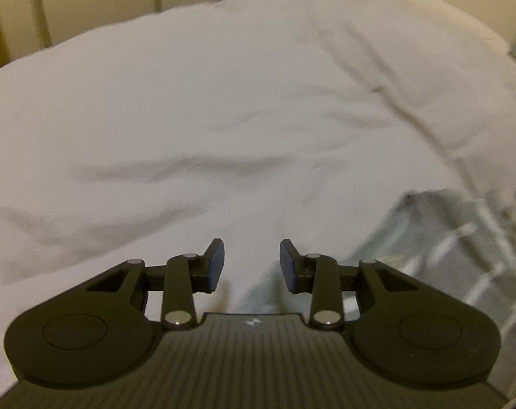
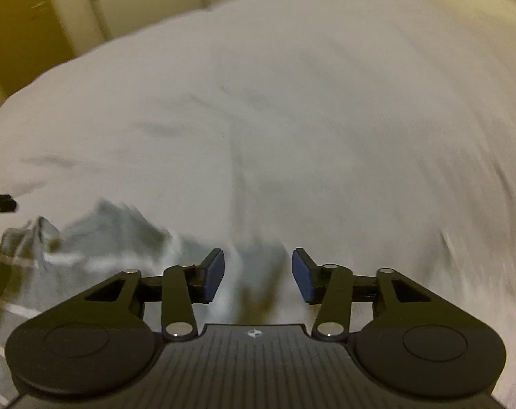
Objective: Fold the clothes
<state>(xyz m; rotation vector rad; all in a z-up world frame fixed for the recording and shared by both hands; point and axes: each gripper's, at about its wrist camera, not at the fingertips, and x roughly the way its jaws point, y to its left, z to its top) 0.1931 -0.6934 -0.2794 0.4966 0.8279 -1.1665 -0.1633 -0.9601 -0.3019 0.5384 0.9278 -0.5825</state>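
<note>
Both claws are spread and empty: the left claw [image 1: 252,263] hangs over white bedding with the grey garment [image 1: 438,238] low to its right, and the right claw [image 2: 258,272] has the same crumpled, white-striped cloth low to its left and reaching under its fingers. The garment lies bunched near the front of the bed [image 2: 292,102], between the two claws. The step looks like a first pickup, so each claw should drop onto a separate edge or corner, pinch a single layer clear of the sheet, then spread it flat; blur hides the hems.
</note>
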